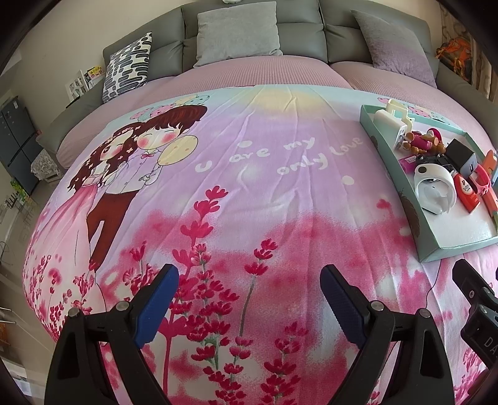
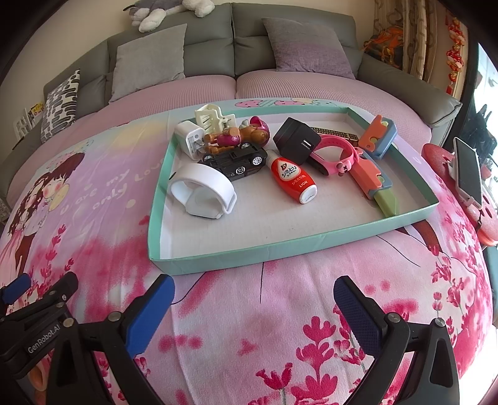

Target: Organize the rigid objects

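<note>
Both tongs hover low over the pink floral blanket [image 2: 280, 311], spread wide and holding nothing: right tongs [image 2: 253, 311] face the teal tray [image 2: 249, 254], left tongs [image 1: 249, 303] just beside them. Inside the tray lie a red bottle [image 2: 292, 179], white holder [image 2: 202, 193], toy car [image 2: 236, 162] and black charger [image 2: 295, 140].

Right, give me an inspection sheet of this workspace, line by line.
Surface: printed pink bedsheet over a sofa bed.
Job's things: teal tray holds white band holder, red bottle, black toy car, black charger, white charger, pink watch, orange toy knife, cream clip, figurine.
Clutter: phone on stand, right of tray.
Grippers: left gripper and right gripper open, empty.
Cables: nothing seen.
Surroundings: grey cushions, plush toy.
</note>
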A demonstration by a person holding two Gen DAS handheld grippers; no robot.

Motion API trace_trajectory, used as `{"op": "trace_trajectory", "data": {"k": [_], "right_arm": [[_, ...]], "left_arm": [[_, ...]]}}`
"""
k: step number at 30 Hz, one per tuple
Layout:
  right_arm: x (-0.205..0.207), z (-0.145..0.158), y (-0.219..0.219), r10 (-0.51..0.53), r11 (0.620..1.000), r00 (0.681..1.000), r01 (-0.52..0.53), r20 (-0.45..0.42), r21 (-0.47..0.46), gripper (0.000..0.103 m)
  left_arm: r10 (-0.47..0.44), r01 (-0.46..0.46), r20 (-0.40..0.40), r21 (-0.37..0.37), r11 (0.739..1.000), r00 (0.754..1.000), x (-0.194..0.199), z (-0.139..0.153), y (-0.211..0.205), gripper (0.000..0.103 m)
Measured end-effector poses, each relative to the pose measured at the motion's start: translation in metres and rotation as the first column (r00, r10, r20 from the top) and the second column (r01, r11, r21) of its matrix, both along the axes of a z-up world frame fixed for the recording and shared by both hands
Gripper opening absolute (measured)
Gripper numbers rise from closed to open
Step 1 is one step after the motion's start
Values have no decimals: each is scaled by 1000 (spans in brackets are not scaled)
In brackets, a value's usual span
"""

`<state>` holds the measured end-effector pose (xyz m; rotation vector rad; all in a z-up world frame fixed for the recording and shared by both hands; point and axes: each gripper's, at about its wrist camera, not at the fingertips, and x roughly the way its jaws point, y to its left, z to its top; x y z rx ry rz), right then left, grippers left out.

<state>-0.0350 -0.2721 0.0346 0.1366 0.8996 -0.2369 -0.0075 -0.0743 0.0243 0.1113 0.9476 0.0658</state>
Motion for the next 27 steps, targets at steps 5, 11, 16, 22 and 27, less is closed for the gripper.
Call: {"op": "trace_trajectory", "data": {"k": [5, 11, 16, 22, 27], "right_arm": [[0, 0, -1, -1, 1000, 1000, 1, -2, 3, 103], [0, 0, -1, 0, 1000, 1000, 0, -2, 2, 103], [0, 0, -1, 0, 1000, 1000, 0, -2, 2, 103], [0, 0, -1, 0, 1000, 1000, 0, -2, 2, 103], [0, -1, -1, 0, 1000, 1000, 0, -2, 2, 103]], "left_arm": [[0, 0, -2, 0, 1000, 1000, 0, -1, 0, 92], [1, -1, 0, 2, 1000, 1000, 0, 0, 0, 92], [3, -3, 1, 2, 1000, 1000, 0, 1, 0, 92], [6, -6, 4, 2, 1000, 1000, -1, 2, 0, 92], [6, -6, 13, 5, 1000, 1000, -2, 3, -1, 92]]}}
